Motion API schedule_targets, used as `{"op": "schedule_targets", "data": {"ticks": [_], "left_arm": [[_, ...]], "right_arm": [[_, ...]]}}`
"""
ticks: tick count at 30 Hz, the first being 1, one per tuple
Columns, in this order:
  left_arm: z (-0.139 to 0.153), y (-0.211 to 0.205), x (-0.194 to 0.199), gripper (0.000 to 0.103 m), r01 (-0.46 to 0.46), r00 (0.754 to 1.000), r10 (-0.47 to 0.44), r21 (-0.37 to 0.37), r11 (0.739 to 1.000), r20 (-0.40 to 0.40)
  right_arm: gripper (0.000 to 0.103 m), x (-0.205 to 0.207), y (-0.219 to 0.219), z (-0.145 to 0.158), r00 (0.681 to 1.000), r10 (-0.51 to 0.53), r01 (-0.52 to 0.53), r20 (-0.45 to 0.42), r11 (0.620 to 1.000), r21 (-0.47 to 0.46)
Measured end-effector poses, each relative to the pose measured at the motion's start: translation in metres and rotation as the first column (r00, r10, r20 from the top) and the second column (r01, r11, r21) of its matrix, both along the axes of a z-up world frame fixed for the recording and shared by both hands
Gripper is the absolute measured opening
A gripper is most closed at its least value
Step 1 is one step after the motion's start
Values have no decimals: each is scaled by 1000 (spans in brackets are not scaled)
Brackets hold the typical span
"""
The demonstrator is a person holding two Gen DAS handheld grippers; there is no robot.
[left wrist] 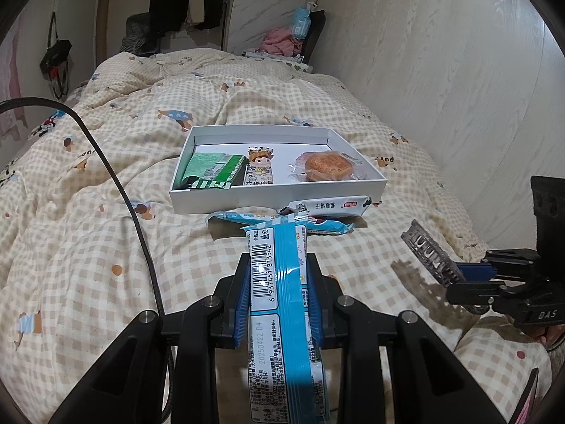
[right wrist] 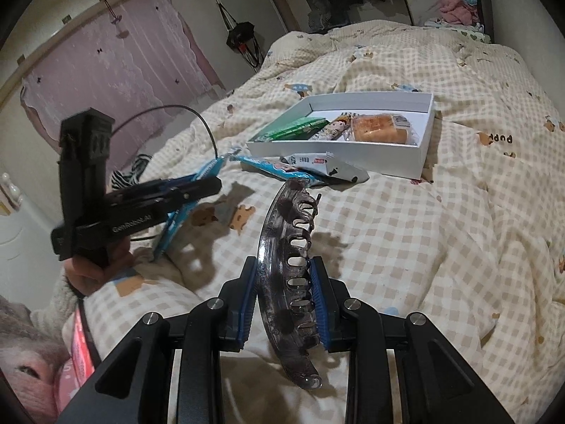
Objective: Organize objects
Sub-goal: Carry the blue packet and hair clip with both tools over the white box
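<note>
The left gripper (left wrist: 279, 282) is clamping a blue snack wrapper (left wrist: 282, 311) printed "20250422 D4"; the right gripper (right wrist: 286, 293), marked "DAS", is pinching a dark hair claw (right wrist: 282, 282) near the white box (right wrist: 339, 150).

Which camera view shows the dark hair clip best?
The right wrist view: the hair clip fills the centre, its teeth clear between the right gripper's fingers. The left wrist view shows only part of the clip, at the right edge and blurred.
</note>
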State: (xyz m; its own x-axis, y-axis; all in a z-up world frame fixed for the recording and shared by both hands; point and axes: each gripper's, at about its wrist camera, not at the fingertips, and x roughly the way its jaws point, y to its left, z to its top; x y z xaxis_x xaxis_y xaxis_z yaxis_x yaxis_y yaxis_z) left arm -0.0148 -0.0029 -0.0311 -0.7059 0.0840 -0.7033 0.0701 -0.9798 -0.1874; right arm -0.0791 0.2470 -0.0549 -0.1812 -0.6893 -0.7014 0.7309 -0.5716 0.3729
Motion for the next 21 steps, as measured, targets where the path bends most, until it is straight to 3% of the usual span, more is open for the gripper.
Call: {"op": "schedule_targets", "data": {"ticks": [10,21], "left_arm": [[8,-4,-2,31,-2,1000,2,10,1000,-3],[61,-14,-31,31,-24,995,19,-49,999,-93]], "right_arm": [[31,1,-2,10,1000,2,-2,-8,999,-43],[31,-27,-26,56,994,12,-35,-108,977,-212]]}}
